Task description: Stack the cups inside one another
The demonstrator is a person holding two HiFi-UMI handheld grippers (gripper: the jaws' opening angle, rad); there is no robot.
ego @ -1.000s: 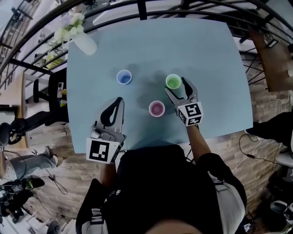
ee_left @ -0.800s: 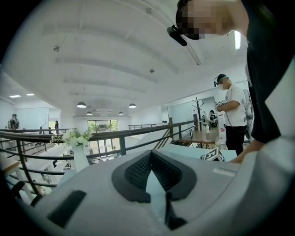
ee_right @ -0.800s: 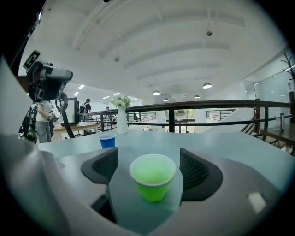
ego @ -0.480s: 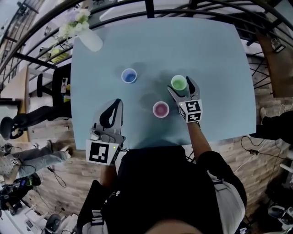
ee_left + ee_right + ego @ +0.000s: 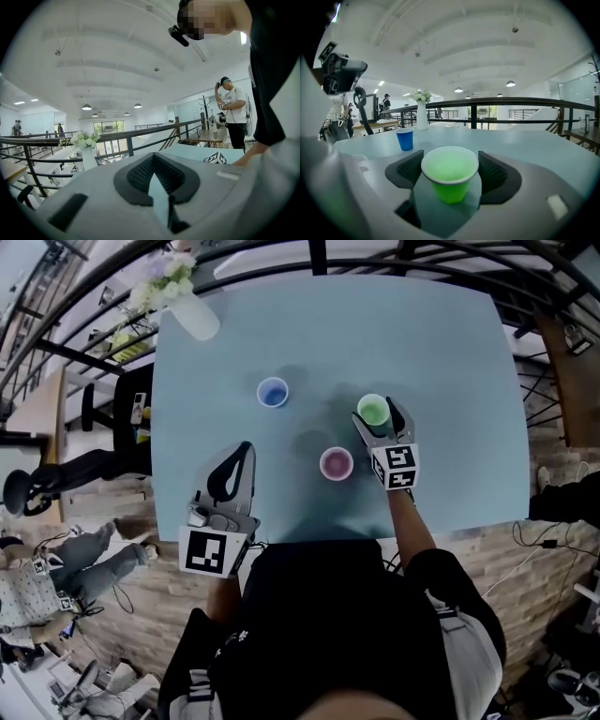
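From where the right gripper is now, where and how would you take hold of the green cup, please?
Grip the green cup by its upper wall just under the rim, a jaw on each side, coming in level from the person's side. It stands upright and narrows downward, so the top gives the widest hold. The right gripper straddles it that way, its jaws having just been closing.

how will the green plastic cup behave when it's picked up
The green plastic cup looks thin-walled and empty, so probably light and easily squashed. Its narrow base under a wider rim suggests it may tip if nudged.
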